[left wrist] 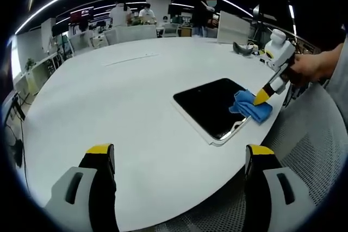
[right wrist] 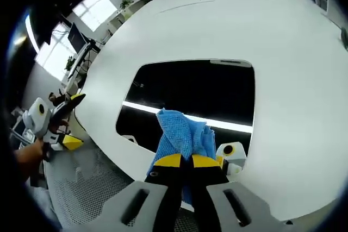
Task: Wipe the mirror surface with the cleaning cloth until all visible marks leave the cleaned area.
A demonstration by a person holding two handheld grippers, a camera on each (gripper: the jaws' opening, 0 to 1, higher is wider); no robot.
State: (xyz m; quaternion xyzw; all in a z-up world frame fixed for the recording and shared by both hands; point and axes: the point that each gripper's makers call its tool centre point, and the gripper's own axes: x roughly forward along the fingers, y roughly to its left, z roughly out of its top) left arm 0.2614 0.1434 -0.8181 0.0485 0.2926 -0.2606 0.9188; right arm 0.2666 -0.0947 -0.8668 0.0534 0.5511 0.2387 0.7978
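A dark rectangular mirror (left wrist: 209, 104) (right wrist: 190, 88) with a pale rim lies flat on the white table (left wrist: 125, 107) (right wrist: 217, 25). A blue cleaning cloth (left wrist: 251, 106) (right wrist: 182, 131) rests on the mirror near its edge. My right gripper (right wrist: 186, 161) is shut on the cloth and presses it onto the glass; in the left gripper view the right gripper (left wrist: 262, 97) comes in from the right, held by a hand (left wrist: 307, 69). My left gripper (left wrist: 179, 158) hangs open over bare table, well short of the mirror. In the right gripper view the left gripper (right wrist: 73, 101) appears at the far left.
The mirror reflects a bright ceiling light strip (right wrist: 185, 117). A mesh chair seat (left wrist: 310, 150) lies beside the table's edge. A dark object (left wrist: 243, 49) sits far back on the table. Several people (left wrist: 147, 13) and desks stand beyond the table.
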